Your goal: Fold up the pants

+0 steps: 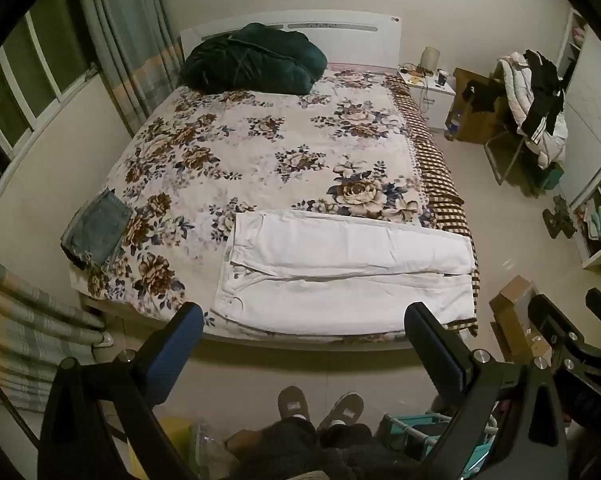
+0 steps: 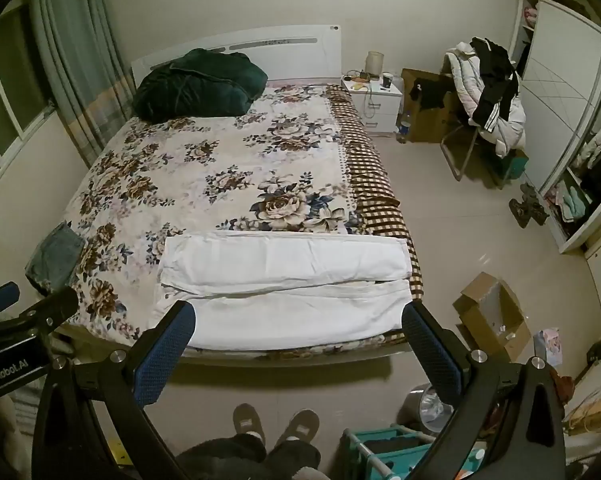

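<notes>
A wide bed point(image 1: 268, 152) with a floral cover fills the room, its white headboard point(image 1: 340, 36) against the pale far wall. Striped curtains point(image 1: 128, 32) frame the dark window point(image 1: 28, 64) on the left. A white nightstand point(image 2: 376, 98) sits by the bed's far right corner, and beyond it a clothes-heaped chair point(image 2: 488, 92) stands on the glossy tiled floor point(image 2: 440, 216).

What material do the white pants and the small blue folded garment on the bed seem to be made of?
White pants: probably cotton twill or white denim; matte, holding stiff creases, with jeans-style pocket stitching. Blue folded garment: likely denim; faded blue, with a frayed edge.
</notes>
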`<state>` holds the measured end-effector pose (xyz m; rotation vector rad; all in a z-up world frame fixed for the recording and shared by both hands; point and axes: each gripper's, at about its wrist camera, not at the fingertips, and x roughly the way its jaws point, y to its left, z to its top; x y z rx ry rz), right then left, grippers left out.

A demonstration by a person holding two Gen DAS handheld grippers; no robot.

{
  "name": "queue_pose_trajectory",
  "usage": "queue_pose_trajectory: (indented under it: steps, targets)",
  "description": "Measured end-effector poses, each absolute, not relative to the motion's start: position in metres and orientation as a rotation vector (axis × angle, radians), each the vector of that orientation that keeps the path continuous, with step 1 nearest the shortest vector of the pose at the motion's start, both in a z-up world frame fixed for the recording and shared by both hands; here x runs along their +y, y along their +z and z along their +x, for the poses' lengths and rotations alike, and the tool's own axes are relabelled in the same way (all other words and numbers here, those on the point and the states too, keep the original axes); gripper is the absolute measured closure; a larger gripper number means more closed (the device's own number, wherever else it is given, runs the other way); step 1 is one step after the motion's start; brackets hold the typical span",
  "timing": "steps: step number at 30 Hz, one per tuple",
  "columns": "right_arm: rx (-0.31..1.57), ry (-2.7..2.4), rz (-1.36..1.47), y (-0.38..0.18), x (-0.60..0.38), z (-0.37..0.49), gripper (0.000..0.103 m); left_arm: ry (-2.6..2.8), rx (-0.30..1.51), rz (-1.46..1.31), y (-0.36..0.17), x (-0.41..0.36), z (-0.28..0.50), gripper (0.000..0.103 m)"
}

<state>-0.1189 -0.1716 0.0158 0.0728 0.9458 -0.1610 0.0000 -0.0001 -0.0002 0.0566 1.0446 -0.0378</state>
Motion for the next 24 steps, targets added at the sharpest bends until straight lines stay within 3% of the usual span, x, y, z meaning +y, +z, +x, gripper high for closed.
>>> queue_pose_trajectory:
  steps: [24]
  targets:
    - [0.974,-0.157,0.07,0.0,-0.159,-0.125,0.0,-0.034,1.075,0.051,-0.009,0.009,-0.006,0.0]
